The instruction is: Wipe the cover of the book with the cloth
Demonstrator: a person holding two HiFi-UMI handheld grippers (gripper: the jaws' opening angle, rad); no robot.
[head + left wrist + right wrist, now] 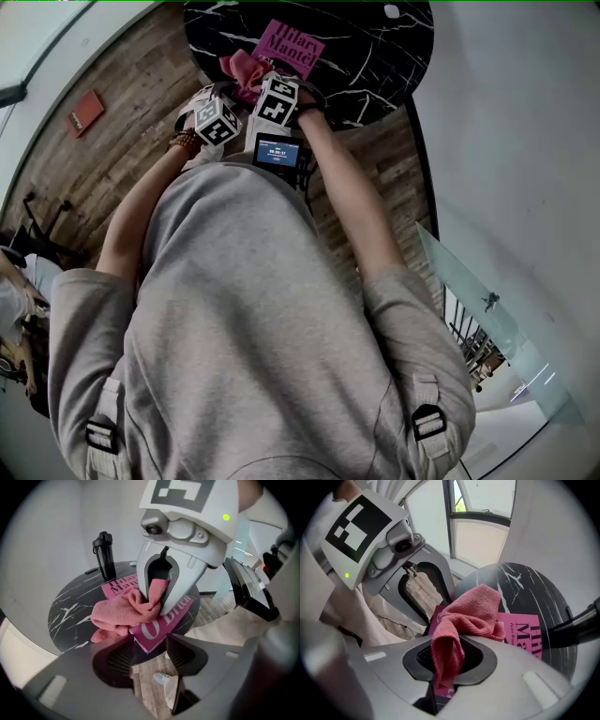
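Gripping cloth (pixel 473 609) on book (pixel 529 630), right gripper (pixel 447 656) jaws clenched, left gripper (pixel 150 652) jaws released

One book (pixel 295 47), one cloth (pixel 244 70), one bottle (pixel 104 555), one table (pixel 375 56) — plus two grippers: left gripper (pixel 147 641), right gripper (pixel 446 660).

Our grey two-jaw left gripper (pixel 147 654) hangs at the near corner of the pink hardcover book (pixel 157 631), jaws apart. Our grey right gripper (pixel 446 670) points down over that book, jaws clamped on a pink terry cloth (pixel 471 611).
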